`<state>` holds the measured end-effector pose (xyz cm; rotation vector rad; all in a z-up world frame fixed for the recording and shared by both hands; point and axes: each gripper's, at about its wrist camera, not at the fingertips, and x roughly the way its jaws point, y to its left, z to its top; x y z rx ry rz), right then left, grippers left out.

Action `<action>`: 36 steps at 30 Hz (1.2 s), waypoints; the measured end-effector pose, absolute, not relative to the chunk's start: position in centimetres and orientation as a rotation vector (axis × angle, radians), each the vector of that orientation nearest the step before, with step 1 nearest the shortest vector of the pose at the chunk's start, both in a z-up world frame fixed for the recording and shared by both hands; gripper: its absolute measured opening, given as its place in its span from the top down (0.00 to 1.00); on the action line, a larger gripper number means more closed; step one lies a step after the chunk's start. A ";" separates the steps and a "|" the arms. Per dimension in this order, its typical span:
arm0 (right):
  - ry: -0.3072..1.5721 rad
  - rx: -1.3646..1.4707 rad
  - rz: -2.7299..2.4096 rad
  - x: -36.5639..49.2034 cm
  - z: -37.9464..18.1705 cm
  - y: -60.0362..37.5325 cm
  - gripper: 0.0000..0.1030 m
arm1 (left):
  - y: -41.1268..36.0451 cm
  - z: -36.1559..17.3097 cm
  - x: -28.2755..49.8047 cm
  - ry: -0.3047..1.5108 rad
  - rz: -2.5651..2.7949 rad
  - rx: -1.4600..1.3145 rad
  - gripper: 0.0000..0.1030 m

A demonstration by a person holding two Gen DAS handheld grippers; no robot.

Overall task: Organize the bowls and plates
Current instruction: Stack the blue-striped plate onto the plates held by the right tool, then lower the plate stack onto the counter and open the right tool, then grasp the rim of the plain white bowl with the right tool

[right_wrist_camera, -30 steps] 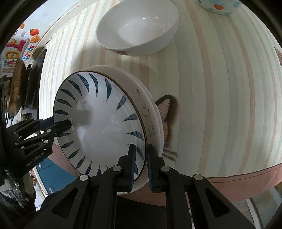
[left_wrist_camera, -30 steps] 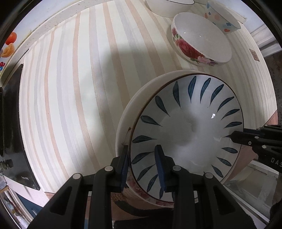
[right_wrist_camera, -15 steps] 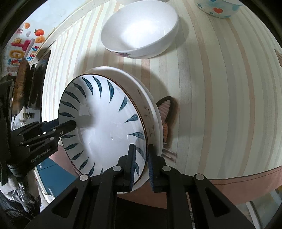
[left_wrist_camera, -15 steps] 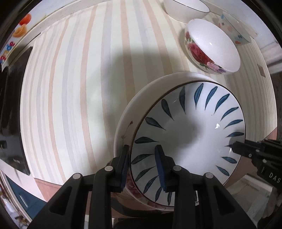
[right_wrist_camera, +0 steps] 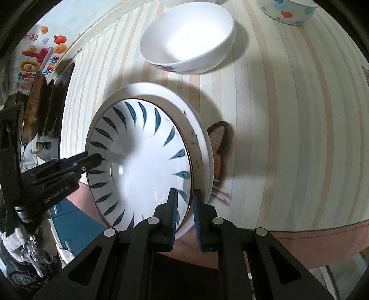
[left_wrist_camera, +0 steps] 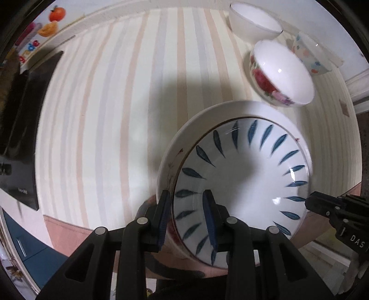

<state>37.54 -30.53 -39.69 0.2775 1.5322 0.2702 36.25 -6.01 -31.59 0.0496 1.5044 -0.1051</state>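
A stack of plates, topped by a white plate with blue leaf marks (left_wrist_camera: 242,184) (right_wrist_camera: 143,175), hangs tilted over the striped table's front edge. Under it show a wider white plate (left_wrist_camera: 207,115) (right_wrist_camera: 196,122) and a red-flowered rim. My left gripper (left_wrist_camera: 186,217) is shut on the stack's near rim, one pad on top and one below. It shows at the left in the right wrist view (right_wrist_camera: 92,159). My right gripper (right_wrist_camera: 185,212) is shut on the opposite rim, and its tip shows in the left wrist view (left_wrist_camera: 322,205).
Behind the stack stand a rose-patterned bowl (left_wrist_camera: 281,71) (right_wrist_camera: 189,39), a plain white bowl (left_wrist_camera: 253,25) and a bowl with coloured hearts (left_wrist_camera: 309,57) (right_wrist_camera: 286,11). A black cooktop (left_wrist_camera: 20,138) lies at the left. The striped tablecloth (left_wrist_camera: 103,115) has a pink front border.
The stack has drifted a little with both grips unchanged. In the left wrist view the scene has rotated and the back bowls have slid down and right.
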 end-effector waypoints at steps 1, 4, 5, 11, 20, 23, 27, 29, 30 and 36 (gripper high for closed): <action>1.521 0.268 0.273 37.5 -39.2 -30.5 0.84 | -5.9 -30.8 35.8 1.487 -0.107 0.043 0.74; 1.464 0.240 0.270 36.3 -37.1 -30.0 0.84 | -6.0 -28.0 34.0 1.423 -0.113 0.035 0.74; 1.443 0.231 0.264 35.7 -36.2 -30.0 0.84 | -6.1 -27.0 33.4 1.406 -0.115 0.030 0.74; 1.313 0.217 0.244 30.9 -30.6 -29.3 0.84 | -6.6 -22.1 29.4 1.309 -0.138 0.017 0.74; 1.188 0.202 0.235 23.2 -23.8 -28.2 0.84 | -6.7 -17.5 23.4 1.198 -0.148 0.035 0.74; 1.161 0.206 0.247 20.8 -22.0 -27.4 0.84 | -6.4 -16.6 22.0 1.184 -0.157 0.025 0.74; 1.123 0.192 0.248 18.9 -20.3 -26.6 0.84 | -6.4 -15.7 20.8 1.163 -0.167 0.029 0.74; 1.117 0.201 0.251 18.5 -20.0 -26.6 0.84 | -6.5 -15.5 20.6 1.160 -0.170 0.026 0.74; 1.114 0.209 0.250 18.3 -19.8 -26.7 0.84 | -6.6 -15.4 20.6 1.159 -0.169 0.023 0.74; 1.113 0.275 0.246 19.8 -20.2 -28.7 0.84 | -7.6 -15.4 23.0 1.152 -0.151 0.016 0.74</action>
